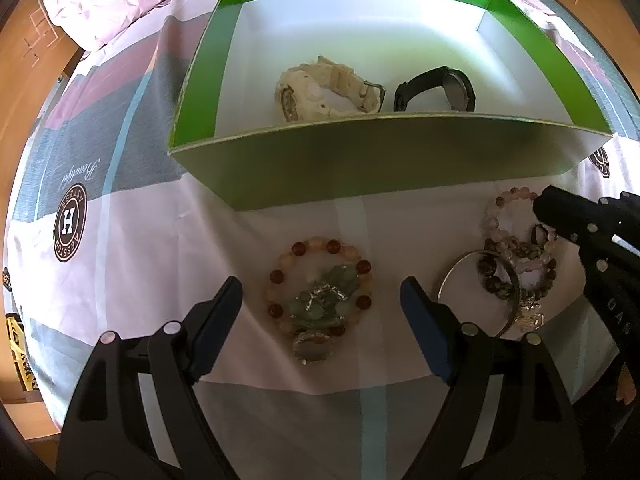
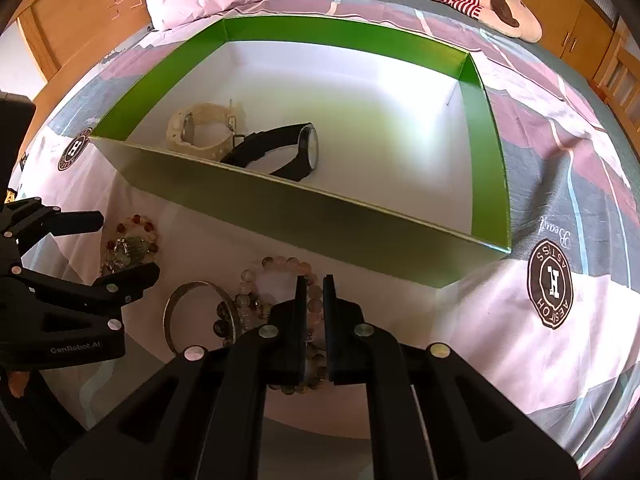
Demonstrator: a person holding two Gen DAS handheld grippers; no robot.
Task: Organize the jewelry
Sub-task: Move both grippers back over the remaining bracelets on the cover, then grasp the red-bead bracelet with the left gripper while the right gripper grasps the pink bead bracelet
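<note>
Left wrist view: the left gripper point(image 1: 320, 312) hangs w/ jaws spread wide, released, straddling the amber-bead bracelet point(image 1: 320, 280) on the bedsheet point(image 1: 120, 280). That spread looks chosen to take the whole ring plus the green-stone piece point(image 1: 326, 302) piled inside it; nothing is touched yet, as far as I can tell. The green box point(image 1: 360, 160) sits just beyond, near wall facing the jewelry, so each lift is short. Inside, on the white floor: a cream watch point(image 1: 320, 92) and a black watch point(image 1: 440, 88), side by side, prob. sorted already. At right lies a second heap: a pink-bead bracelet point(image 1: 504, 216), darker bead strands under it, and a silver bangle point(image 1: 480, 292) overlapping them. The right gripper's tip reaches in over that heap.

Right wrist view: the right gripper point(image 2: 315, 308) is clenched almost fully, jaws pinching a stretch of the pink-bead bracelet point(image 2: 280, 266); beads show in the narrow slot btw. the pads, so it's grasping that strand. Narrow grip suits a thin bead line. Beads look round, translucent, pale pink to smoky. The silver bangle point(image 2: 192, 312) lies just beside, partly under dark beads, so a lift could drag neighbours. The left gripper point(image 2: 100, 252) sits over the amber-bead bracelet point(image 2: 132, 236). Green box point(image 2: 280, 216) is directly ahead, watches near its left end, most of the floor free.
</note>
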